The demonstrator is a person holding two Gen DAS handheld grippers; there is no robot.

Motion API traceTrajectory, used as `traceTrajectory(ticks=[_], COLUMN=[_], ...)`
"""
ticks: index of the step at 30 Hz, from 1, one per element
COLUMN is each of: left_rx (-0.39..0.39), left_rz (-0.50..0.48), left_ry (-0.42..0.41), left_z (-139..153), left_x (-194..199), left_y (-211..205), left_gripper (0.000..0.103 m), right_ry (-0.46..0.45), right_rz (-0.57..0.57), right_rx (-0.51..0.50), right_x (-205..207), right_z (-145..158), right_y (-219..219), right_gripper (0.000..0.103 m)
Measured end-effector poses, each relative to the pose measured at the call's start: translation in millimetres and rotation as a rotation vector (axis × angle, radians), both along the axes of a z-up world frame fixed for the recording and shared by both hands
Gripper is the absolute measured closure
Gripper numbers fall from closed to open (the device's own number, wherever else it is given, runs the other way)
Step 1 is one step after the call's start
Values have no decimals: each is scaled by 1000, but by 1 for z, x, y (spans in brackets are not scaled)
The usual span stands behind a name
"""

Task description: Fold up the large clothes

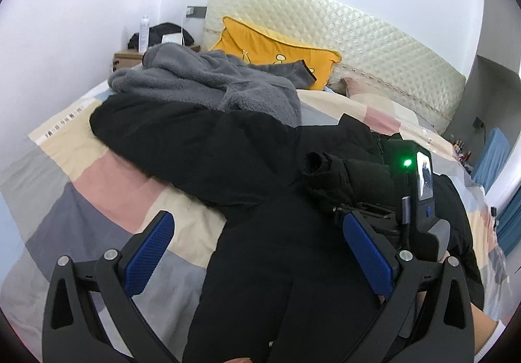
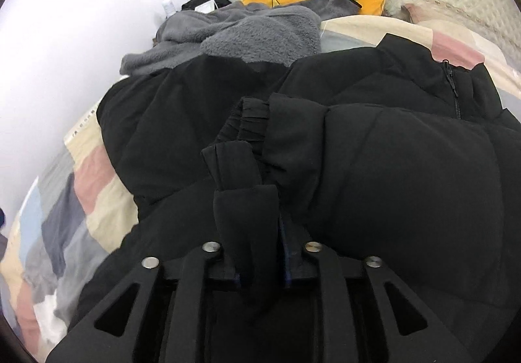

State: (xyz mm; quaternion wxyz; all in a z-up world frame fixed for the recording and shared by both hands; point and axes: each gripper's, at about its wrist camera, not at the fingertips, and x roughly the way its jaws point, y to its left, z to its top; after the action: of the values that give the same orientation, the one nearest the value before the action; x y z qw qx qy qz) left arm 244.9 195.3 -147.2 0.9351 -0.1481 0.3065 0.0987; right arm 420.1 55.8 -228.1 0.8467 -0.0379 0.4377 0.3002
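Note:
A black puffer jacket (image 1: pixel 202 148) lies spread on the bed; it fills most of the right wrist view (image 2: pixel 407 167). My left gripper (image 1: pixel 257 232) is open, its blue pads (image 1: pixel 149 252) wide apart just above the jacket's lower part. My right gripper (image 2: pixel 257 216) is shut on the jacket's sleeve cuff (image 2: pixel 241 174) and holds the sleeve over the jacket's body. The right gripper's body with a green light also shows in the left wrist view (image 1: pixel 410 174). A grey fleece garment (image 1: pixel 208 83) lies behind the jacket, and shows in the right wrist view (image 2: pixel 247 34).
The bed has a patchwork quilt (image 1: pixel 107 174) of pink, cream and grey. A yellow pillow (image 1: pixel 276 50) leans on the cream quilted headboard (image 1: pixel 358 37). A nightstand (image 1: pixel 127 58) with a bottle (image 1: pixel 144 32) stands at the far left by the wall.

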Motion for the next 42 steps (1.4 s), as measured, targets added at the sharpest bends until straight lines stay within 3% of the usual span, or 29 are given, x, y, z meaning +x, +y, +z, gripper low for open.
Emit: traceTrajectory(ticks=[2, 3, 4, 13, 21, 26, 30, 36, 42], left_rx=[-25, -31, -37, -89, -42, 1, 14, 16, 84], left_rz=[-6, -9, -13, -37, -89, -124, -164, -222, -223], left_ry=[7, 13, 15, 1, -25, 1, 16, 22, 49], left_z=[-2, -3, -2, 3, 12, 9, 5, -1, -6], left_x=[2, 3, 4, 1, -4, 4, 8, 10, 12], left_y=[3, 3, 4, 4, -18, -39, -57, -81, -100], left_gripper=[0, 0, 0, 0, 0, 0, 0, 0, 0], right_ry=[4, 0, -16, -145, -237, -271, -259, -166, -74], right_rz=[8, 15, 26, 9, -126, -216, -316, -467, -508], right_rx=[12, 23, 44, 90, 82, 59, -7, -34, -76], right_x=[1, -1, -3, -18, -35, -48, -59, -66, -65], right_z=[8, 13, 22, 98, 129, 138, 128, 81, 30], right_y=[1, 1, 1, -36, -128, -196, -255, -330, -358], right_gripper=[55, 31, 23, 23, 23, 23, 22, 22, 22])
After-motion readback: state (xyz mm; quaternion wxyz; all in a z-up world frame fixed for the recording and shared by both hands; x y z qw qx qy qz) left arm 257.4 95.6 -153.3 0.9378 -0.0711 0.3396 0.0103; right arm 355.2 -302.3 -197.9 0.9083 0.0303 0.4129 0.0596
